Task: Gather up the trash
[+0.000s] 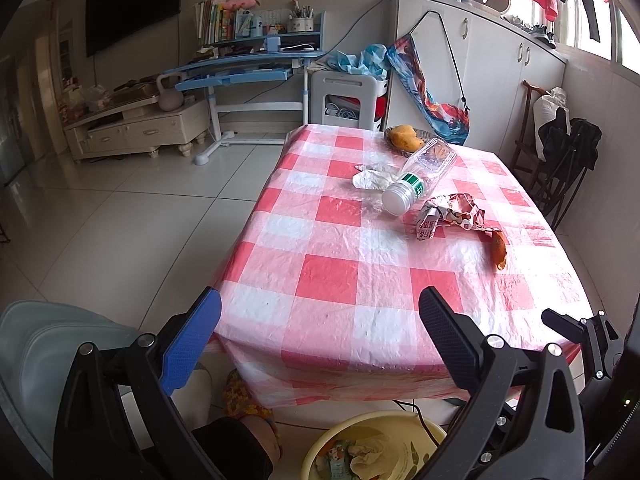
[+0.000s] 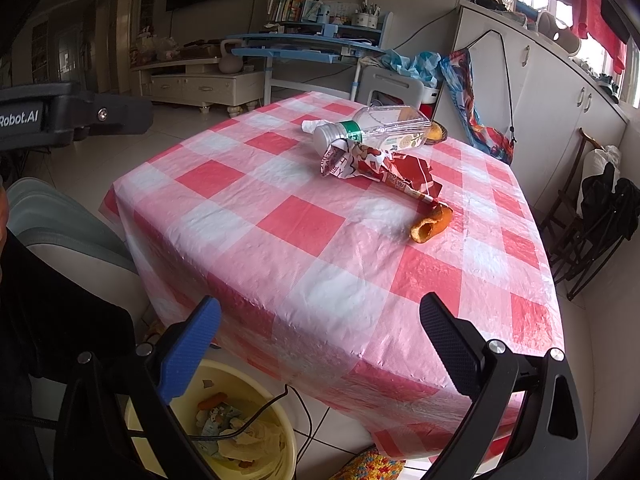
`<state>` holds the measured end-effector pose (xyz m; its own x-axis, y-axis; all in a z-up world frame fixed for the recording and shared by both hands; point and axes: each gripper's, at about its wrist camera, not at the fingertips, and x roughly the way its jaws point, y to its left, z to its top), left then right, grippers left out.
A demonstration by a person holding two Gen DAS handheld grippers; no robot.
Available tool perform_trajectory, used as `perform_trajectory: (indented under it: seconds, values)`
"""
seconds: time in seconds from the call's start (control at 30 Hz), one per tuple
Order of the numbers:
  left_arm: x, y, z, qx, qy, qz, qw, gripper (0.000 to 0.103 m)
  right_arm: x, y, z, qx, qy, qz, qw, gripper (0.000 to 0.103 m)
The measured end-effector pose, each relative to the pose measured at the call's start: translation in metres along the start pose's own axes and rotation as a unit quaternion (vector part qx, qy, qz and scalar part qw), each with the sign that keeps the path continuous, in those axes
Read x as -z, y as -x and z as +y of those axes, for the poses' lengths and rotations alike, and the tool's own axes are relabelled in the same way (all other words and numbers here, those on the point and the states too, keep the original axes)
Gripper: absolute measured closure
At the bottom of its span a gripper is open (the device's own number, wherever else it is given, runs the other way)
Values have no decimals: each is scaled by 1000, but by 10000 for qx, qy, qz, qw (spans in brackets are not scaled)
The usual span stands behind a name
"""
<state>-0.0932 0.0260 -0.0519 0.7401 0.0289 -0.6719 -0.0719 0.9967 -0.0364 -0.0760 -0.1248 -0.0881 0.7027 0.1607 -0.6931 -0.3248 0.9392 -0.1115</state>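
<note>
While your left gripper [image 1: 320, 336] and right gripper [image 2: 320, 344] both hover spread wide and empty at the near table edge, the yellow bin [image 2: 280, 436] sits on the floor below at six o'clock, already holding scraps; beyond, on the checked tablecloth [image 1: 320, 248], an orange peel [image 2: 430, 224] lies at one o'clock, touching a crumpled red wrapper [image 2: 360, 164]; farther on, a clear plastic bottle [image 2: 384, 126] lies on its side at twelve o'clock, with crumpled white paper [image 1: 370, 178] just beside it.
</note>
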Motion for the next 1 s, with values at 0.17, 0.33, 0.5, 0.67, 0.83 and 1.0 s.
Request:
perform_trajectory:
  seconds: [0.17,0.33,0.5,0.67,0.83,1.0]
  values:
    - [0,0,-1,-4,-1,3,10000,7,0,0,0,1,1,5,10000,8]
    - [0,0,0,-13,4,8,10000,7,0,-1,0,0,4,6,10000,8]
    - [-1,-1,-1,-13,1,7,10000,7,1,-1,0,4,16,8,10000,8]
    - [-1,-1,-1,-15,3,8,10000,7,0,-1,0,4,20,11,10000,8]
    - [-1,-1,0,-21,0,10,10000,7,1,-1,-1,12,24,11,10000,8]
    - [-1,-1,1,-33,3,19,10000,7,1,-2,-2,11,35,14,10000,8]
